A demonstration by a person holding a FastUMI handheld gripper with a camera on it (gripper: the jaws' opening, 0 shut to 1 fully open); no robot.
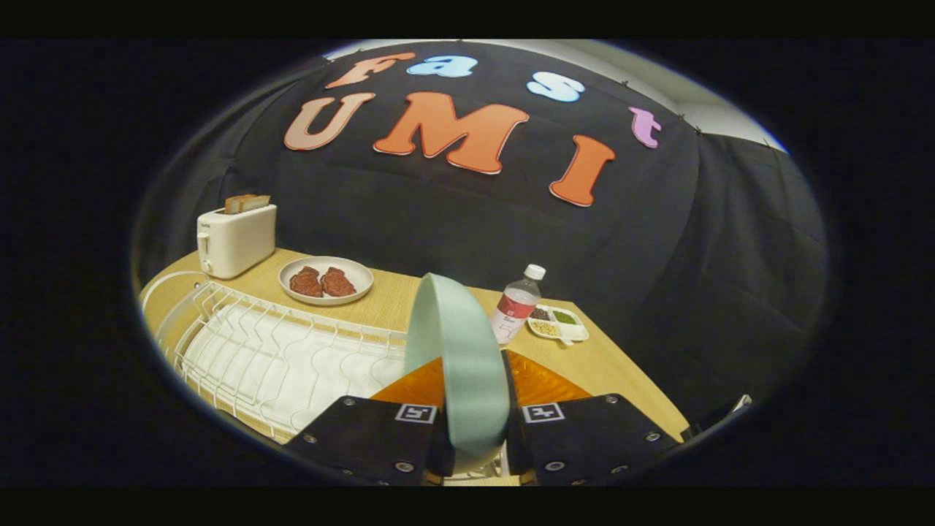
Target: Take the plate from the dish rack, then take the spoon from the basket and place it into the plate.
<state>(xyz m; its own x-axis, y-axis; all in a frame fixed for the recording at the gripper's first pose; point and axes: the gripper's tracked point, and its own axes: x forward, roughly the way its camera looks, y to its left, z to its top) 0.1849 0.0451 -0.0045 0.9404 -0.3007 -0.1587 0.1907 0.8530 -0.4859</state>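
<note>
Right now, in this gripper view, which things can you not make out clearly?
- Orange basket: mostly hidden behind the pale green plate and the gripper shut on it; no spoon can be made out.
- Dish rack: near side cut off by the view's edge.
- Bottle label: too small.
- Small tray contents: too small to identify.

Tongs (473,438) closed on plate (460,365), rim edge-on betw. both fingers, one finger per side, pads pressing it. Fingers level w/ each other, pointing fwd. Plate stands upright in grip, rising ahead of fingertips.
</note>
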